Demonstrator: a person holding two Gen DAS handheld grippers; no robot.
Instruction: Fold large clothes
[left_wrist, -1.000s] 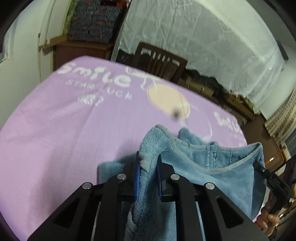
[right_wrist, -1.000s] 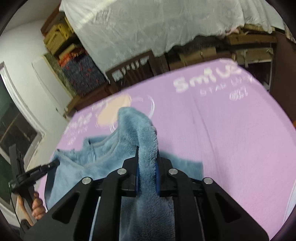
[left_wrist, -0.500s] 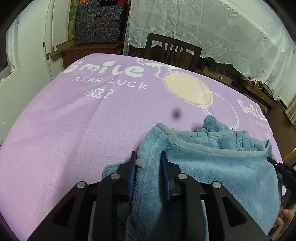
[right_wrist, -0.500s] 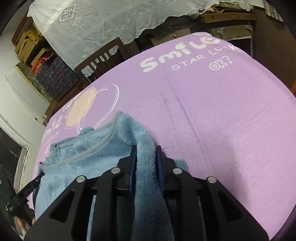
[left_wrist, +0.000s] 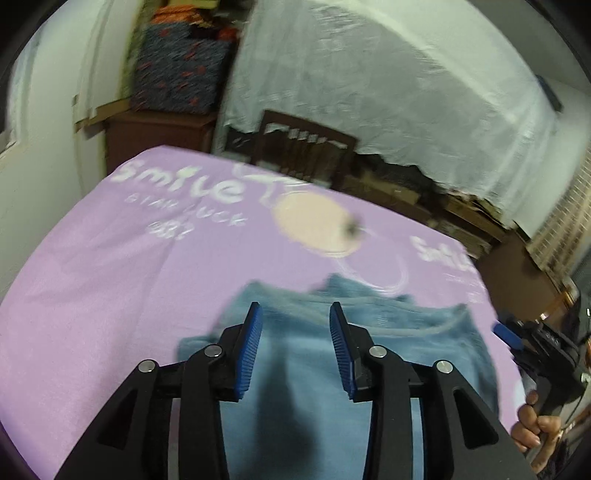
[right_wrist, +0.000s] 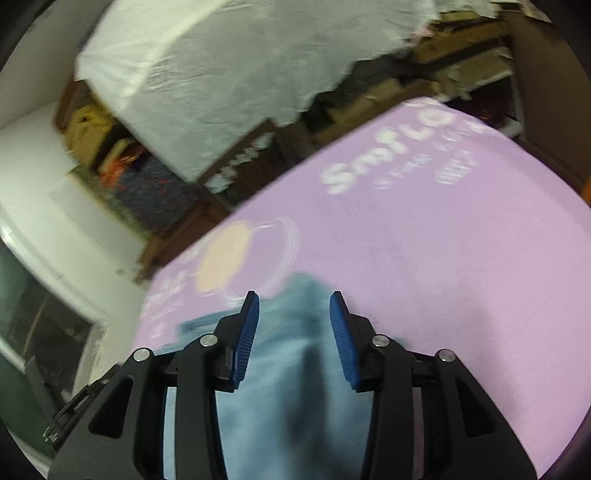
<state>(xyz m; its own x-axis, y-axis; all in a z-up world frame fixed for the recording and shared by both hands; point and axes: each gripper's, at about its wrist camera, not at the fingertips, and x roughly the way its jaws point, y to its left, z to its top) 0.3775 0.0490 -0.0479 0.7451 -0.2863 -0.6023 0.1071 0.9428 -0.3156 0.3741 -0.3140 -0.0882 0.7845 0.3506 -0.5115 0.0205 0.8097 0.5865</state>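
Right now my left gripper (left_wrist: 294, 314) has its jaws spread apart with nothing between the blue pads (left_wrist: 250, 350), and my right gripper (right_wrist: 294, 303) is the same, jaws wide and gripping nothing. Blue fleece garment (left_wrist: 332, 387) lies flat on the purple blanket (left_wrist: 110, 295), below and ahead of both sets of jaws, showing through the gap but not pinched. Its collar edge sits just past the left fingertips. From the left wrist I see the right gripper's body held by a hand (left_wrist: 532, 424) at the garment's right edge. Both views are motion-blurred. Wooden chair (left_wrist: 303, 147) and white cloth (left_wrist: 369, 74) stand beyond the blanket.
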